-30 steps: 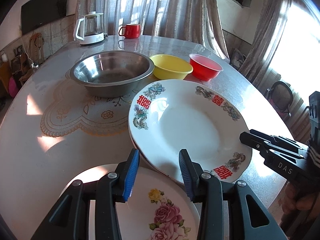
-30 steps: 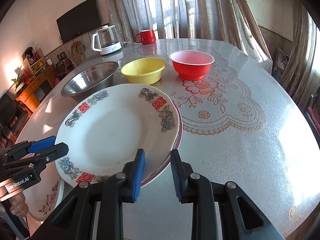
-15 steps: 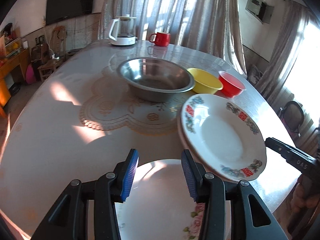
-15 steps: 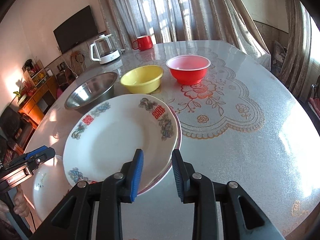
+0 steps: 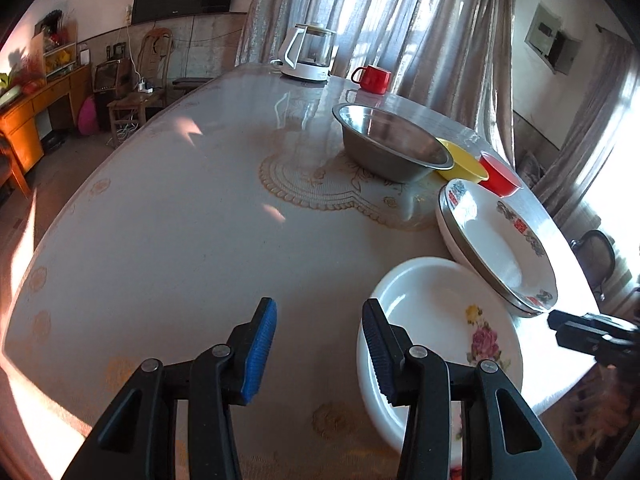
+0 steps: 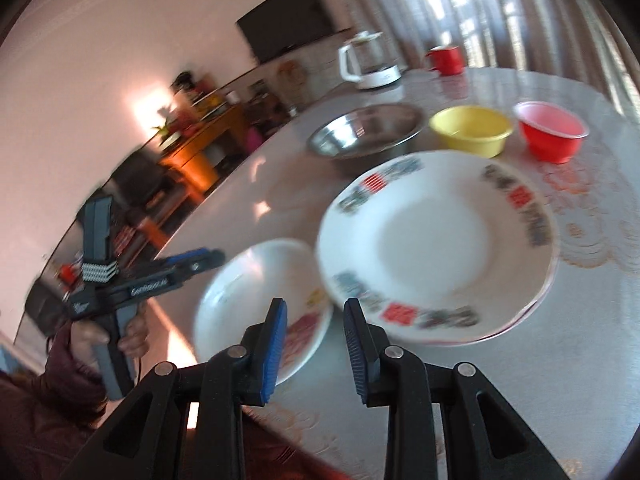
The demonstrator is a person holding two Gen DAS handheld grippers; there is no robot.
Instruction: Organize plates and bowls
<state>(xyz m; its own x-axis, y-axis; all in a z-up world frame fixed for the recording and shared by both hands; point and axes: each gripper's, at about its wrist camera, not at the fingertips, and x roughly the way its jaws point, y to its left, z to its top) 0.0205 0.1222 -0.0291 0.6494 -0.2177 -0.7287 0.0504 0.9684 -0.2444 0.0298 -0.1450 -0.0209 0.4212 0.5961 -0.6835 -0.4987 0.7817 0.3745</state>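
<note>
A white flower plate (image 5: 440,320) lies at the near table edge. Beside it sits a stack of large white plates with red characters (image 5: 496,236). My left gripper (image 5: 318,344) is open over bare tabletop just left of the flower plate, and its right finger overlaps the plate's left rim in the picture. The right wrist view is blurred. There my right gripper (image 6: 316,340) is open and holds nothing, above the gap between the flower plate (image 6: 256,300) and the large plates (image 6: 436,240). A steel bowl (image 5: 392,148), a yellow bowl (image 5: 464,162) and a red bowl (image 5: 500,174) stand behind.
A white kettle (image 5: 308,56) and a red mug (image 5: 372,78) stand at the table's far end. A hand (image 6: 132,336) holds the left gripper (image 6: 200,260) at the table's left edge. Chairs, an orange cabinet and curtains ring the round table (image 5: 180,220).
My left gripper has swung left off the flower plate to bare table. My right gripper has turned left from the large plates' near rim toward the flower plate. Neither took hold of anything.
</note>
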